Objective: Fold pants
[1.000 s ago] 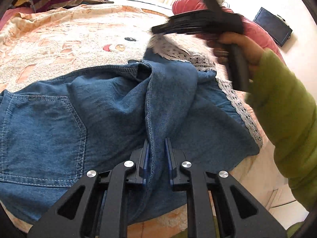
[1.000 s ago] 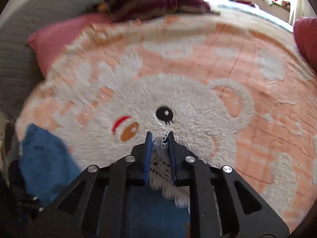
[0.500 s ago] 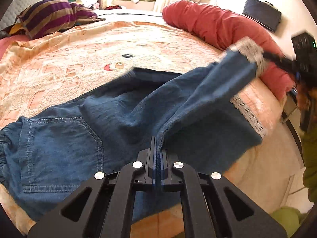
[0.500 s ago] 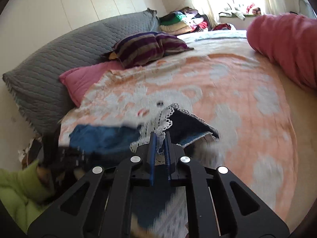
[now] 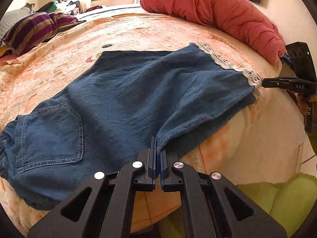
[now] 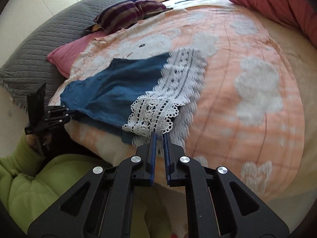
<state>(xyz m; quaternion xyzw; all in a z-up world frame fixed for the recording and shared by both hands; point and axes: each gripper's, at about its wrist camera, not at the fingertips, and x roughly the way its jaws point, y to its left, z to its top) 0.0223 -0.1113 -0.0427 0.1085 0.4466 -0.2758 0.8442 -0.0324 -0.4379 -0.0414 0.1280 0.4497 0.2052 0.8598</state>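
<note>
Far left in the left wrist view: waistband and back pocket [image 5: 51, 134] of the blue pants [image 5: 126, 99], flat on the bed [image 5: 150, 29] with its peach bear blanket. Running from there rightward across the bed's near edge, one leg laid over the other, long axis left to right, ending in the lace hem [image 5: 223, 59].

At the middle, near edge: left tongs [image 5: 158, 158] pinched nearly shut on the inseam edge of the upper leg, close to the crotch, cloth visibly caught between the blue pads. Beyond the pants, well apart: striped pillow [image 5: 35, 27] at far left, red bolster [image 5: 218, 10] at the back right.

At the right end: right tongs [image 5: 265, 82] holding the lace corner, the upper leg drawn taut between the two grips. From the right wrist view, right tongs [image 6: 160, 138] with a narrow gap between the jaws and the lace hem [image 6: 152, 117] bunched at their tips; seemingly gripped, though the contact point is partly hidden by the lace itself. Left tongs [image 6: 65, 114] visible there at the far left of the cloth.

Judgement: lengthwise fold about done, legs stacked. For the coming crosswise fold, hem end nearest the right tongs, waistband well to the left; likely a carry of the hem leftward along the long axis toward the pocket, left tongs as anchor. Risk: lower leg's hem, lying underneath, left behind or dragged askew.
</note>
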